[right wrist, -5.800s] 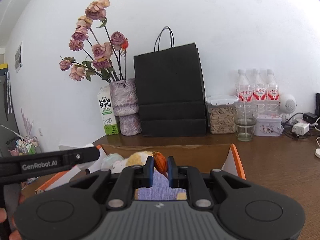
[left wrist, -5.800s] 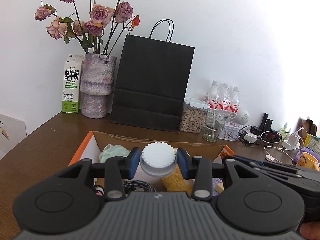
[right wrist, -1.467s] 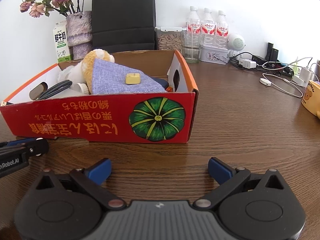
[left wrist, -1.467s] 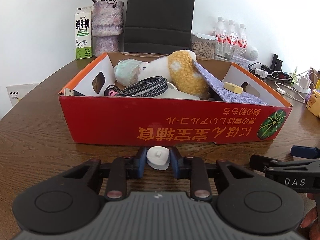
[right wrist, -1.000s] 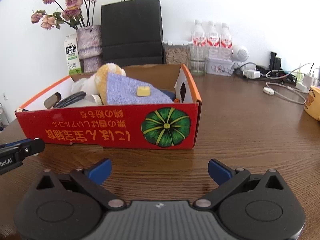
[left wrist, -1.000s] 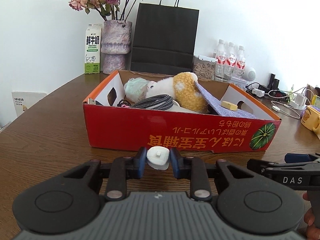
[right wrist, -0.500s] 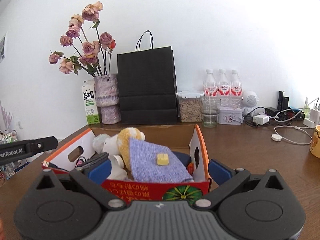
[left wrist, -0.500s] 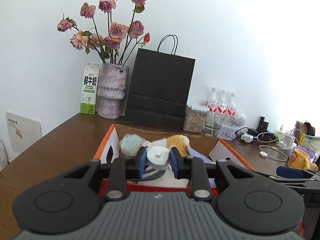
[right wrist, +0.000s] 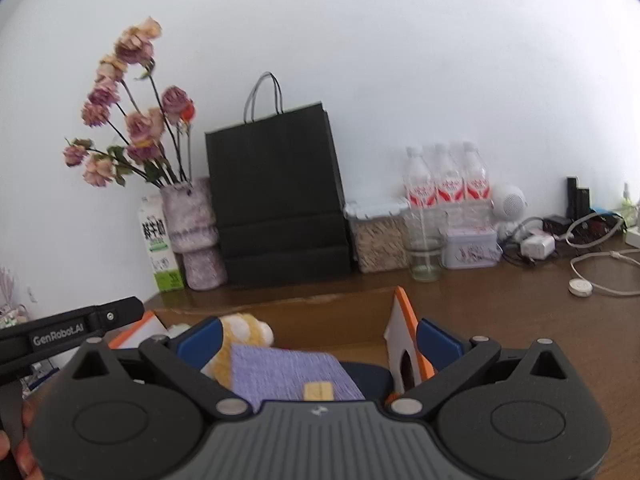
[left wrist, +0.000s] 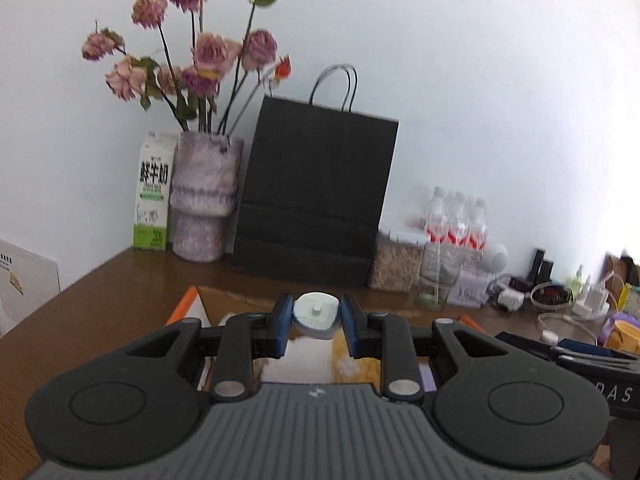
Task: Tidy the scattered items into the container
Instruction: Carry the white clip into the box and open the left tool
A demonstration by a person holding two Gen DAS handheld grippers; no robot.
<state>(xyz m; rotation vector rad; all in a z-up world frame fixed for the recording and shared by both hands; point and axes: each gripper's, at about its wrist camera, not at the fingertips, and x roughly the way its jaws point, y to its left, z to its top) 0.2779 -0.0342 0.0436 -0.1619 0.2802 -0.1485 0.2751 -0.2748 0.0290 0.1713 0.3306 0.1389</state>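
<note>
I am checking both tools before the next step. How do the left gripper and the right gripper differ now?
The left gripper is shut on a small white plug; the right gripper is open and holds nothing. The left gripper shows its fingers close together, the right gripper wide apart. Both are above the orange-edged box.

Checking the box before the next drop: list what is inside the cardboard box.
In the cardboard box: a yellow-and-white plush toy, a purple cloth leaning on it, and a small yellow block on the cloth. The right gripper body hides the rest.
</note>
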